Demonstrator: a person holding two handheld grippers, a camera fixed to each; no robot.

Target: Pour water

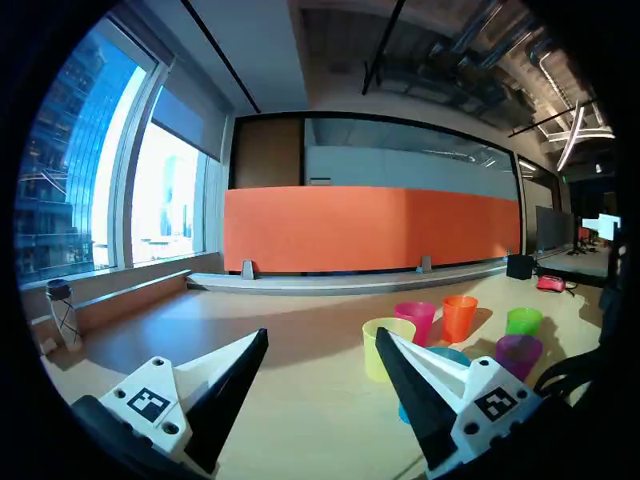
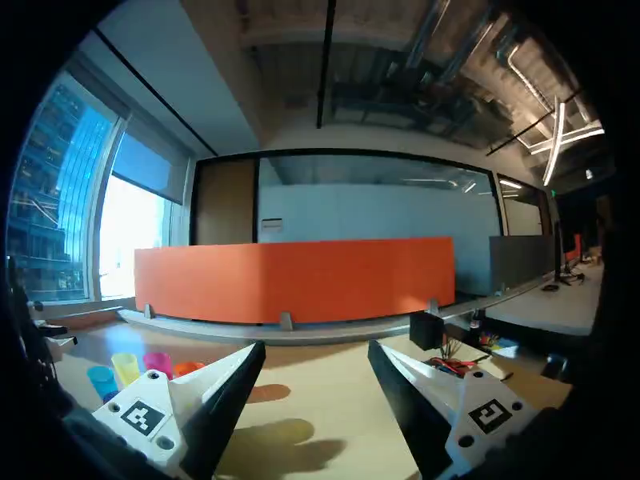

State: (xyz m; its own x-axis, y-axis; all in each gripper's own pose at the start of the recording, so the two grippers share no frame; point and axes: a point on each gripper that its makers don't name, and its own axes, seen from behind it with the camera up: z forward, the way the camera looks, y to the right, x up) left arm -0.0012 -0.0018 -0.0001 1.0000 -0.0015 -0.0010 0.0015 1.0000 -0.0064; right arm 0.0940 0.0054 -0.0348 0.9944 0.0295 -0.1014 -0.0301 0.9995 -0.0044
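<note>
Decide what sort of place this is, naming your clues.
Probably an open-plan office: long desks with an orange divider panel, tall windows onto high-rises, strip lights under exposed ducts.

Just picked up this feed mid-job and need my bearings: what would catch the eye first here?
The long orange partition across the table's far edge dominates both views, beside bright windows at picture left. Next come the coloured cups clustered on the wooden table, just ahead of the open left gripper; the right gripper is open too, holding nothing.
</note>
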